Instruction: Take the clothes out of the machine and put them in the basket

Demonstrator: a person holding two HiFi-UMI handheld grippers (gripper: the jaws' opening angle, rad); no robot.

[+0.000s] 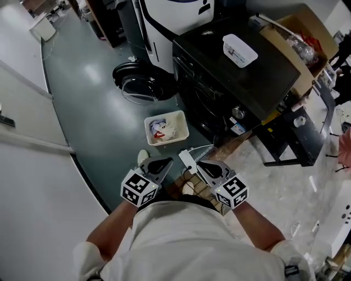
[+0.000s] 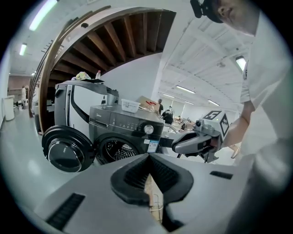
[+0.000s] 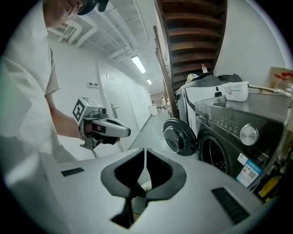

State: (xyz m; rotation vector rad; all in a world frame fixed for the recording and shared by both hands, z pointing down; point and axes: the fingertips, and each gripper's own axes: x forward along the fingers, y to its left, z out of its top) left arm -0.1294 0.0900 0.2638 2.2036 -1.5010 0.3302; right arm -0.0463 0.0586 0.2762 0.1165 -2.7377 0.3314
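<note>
The dark washing machine (image 1: 236,71) stands ahead with its round door (image 1: 140,82) swung open to the left. On the floor in front sits a white basket (image 1: 184,116) holding clothes (image 1: 162,130). Both grippers are raised close to my chest, above the floor and short of the basket. My left gripper (image 1: 164,163) (image 2: 149,157) is shut and holds nothing. My right gripper (image 1: 200,164) (image 3: 145,153) is shut too, its pads bare. The drum opening (image 2: 114,148) (image 3: 213,153) looks dark; I cannot tell whether clothes lie inside.
A white lidded box (image 1: 239,49) lies on the machine's top, and an open cardboard box (image 1: 299,38) stands beside it. A white appliance (image 1: 175,16) stands behind the door. A black frame (image 1: 285,148) sits right of the machine, and a white wall (image 1: 33,181) runs along the left.
</note>
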